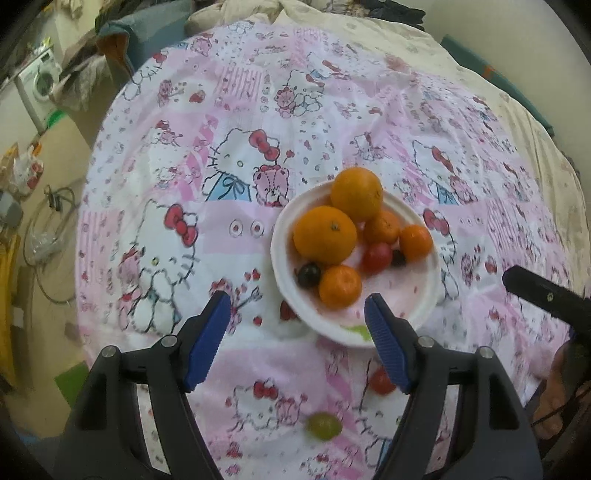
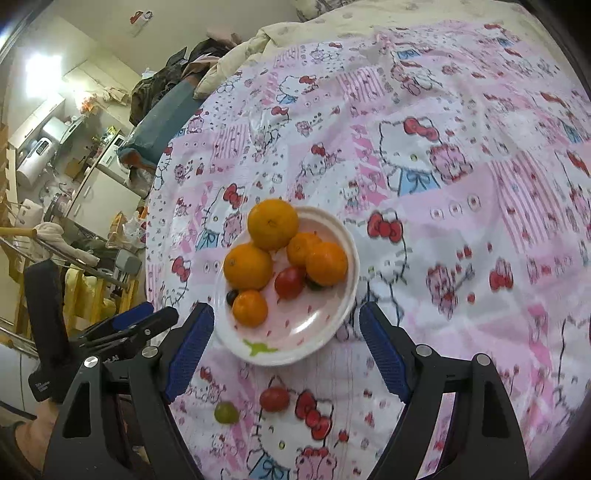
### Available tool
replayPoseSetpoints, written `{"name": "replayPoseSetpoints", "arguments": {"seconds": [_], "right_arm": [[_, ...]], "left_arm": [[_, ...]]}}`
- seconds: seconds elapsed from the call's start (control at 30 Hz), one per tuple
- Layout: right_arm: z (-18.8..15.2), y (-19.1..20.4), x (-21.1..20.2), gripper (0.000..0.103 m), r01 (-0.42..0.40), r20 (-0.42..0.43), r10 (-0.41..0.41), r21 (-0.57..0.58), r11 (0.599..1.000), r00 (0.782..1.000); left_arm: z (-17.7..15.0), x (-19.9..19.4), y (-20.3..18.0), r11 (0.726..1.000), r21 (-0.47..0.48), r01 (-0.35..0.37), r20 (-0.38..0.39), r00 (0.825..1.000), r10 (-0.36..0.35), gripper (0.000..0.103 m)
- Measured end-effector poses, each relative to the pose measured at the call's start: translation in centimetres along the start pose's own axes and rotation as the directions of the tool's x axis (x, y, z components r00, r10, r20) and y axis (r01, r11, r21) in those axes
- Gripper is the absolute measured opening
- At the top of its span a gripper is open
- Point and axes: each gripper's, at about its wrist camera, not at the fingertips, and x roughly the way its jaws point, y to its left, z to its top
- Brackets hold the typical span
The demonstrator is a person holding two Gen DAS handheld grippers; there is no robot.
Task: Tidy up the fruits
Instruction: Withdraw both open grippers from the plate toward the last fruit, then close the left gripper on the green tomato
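Observation:
A white plate [image 1: 276, 254] [image 2: 349, 291] on the pink cartoon-print cloth holds two big oranges [image 1: 325, 236] [image 2: 248, 266], three small mandarins [image 1: 340, 287] [image 2: 250, 308], a red tomato [image 1: 376, 257] [image 2: 290, 282] and dark grapes [image 1: 308, 275] [image 2: 232, 296]. A second red tomato [image 1: 382, 382] [image 2: 274, 398] and a green grape [image 1: 324, 426] [image 2: 226, 412] lie loose on the cloth, nearer than the plate. My left gripper [image 1: 296, 301] hangs open above the plate's near-left rim. My right gripper [image 2: 286, 309] hangs open above its near rim. Neither holds anything.
The cloth [image 1: 258, 129] covers a bed with a cream quilt [image 2: 332, 33] at its far end. Left of the bed are the floor, cables [image 1: 48, 236], a washing machine [image 1: 38, 85] and kitchen clutter [image 2: 55, 147]. A hand [image 1: 557, 398] shows at the right edge.

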Motion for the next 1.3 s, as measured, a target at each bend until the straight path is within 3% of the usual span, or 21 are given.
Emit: {"name": "replayPoseSetpoints", "arguments": {"seconds": [0.27, 0.67, 0.97, 1.03, 1.2, 1.3], "right_arm": [[-3.2, 0.3, -1.7, 0.084, -0.006, 0.009, 0.005, 0.022, 1.0, 1.0], [-6.0, -0.1, 0.0, 0.084, 0.021, -0.041, -0.019, 0.067, 0.998, 0.999], [-5.6, -0.4, 1.7, 0.084, 0.049, -0.069, -0.043, 0.083, 0.995, 0.997], [-5.6, -0.4, 1.8, 0.084, 0.046, -0.072, -0.04, 0.086, 0.995, 0.997], [-5.6, -0.3, 1.9, 0.084, 0.045, -0.073, -0.038, 0.083, 0.996, 0.997], [-5.6, -0.5, 2.0, 0.084, 0.047, -0.079, -0.04, 0.091, 0.995, 0.996]], "left_arm": [[-3.5, -2.1, 0.0, 0.999, 0.031, 0.014, -0.011, 1.0, -0.014, 0.072], [-6.3, 0.3, 1.7, 0.997, -0.059, 0.057, -0.097, 0.993, -0.063, 0.072], [-8.6, 3.5, -1.8, 0.992, 0.07, 0.106, -0.224, 0.971, -0.088, 0.07], [-9.2, 4.3, -2.9, 0.987, 0.135, 0.083, -0.242, 0.969, -0.048, 0.057], [-9.5, 4.9, -3.4, 0.982, 0.186, 0.012, -0.254, 0.967, 0.036, 0.041], [-9.8, 4.8, -3.7, 0.98, 0.197, 0.013, -0.259, 0.965, 0.039, 0.04]]}}
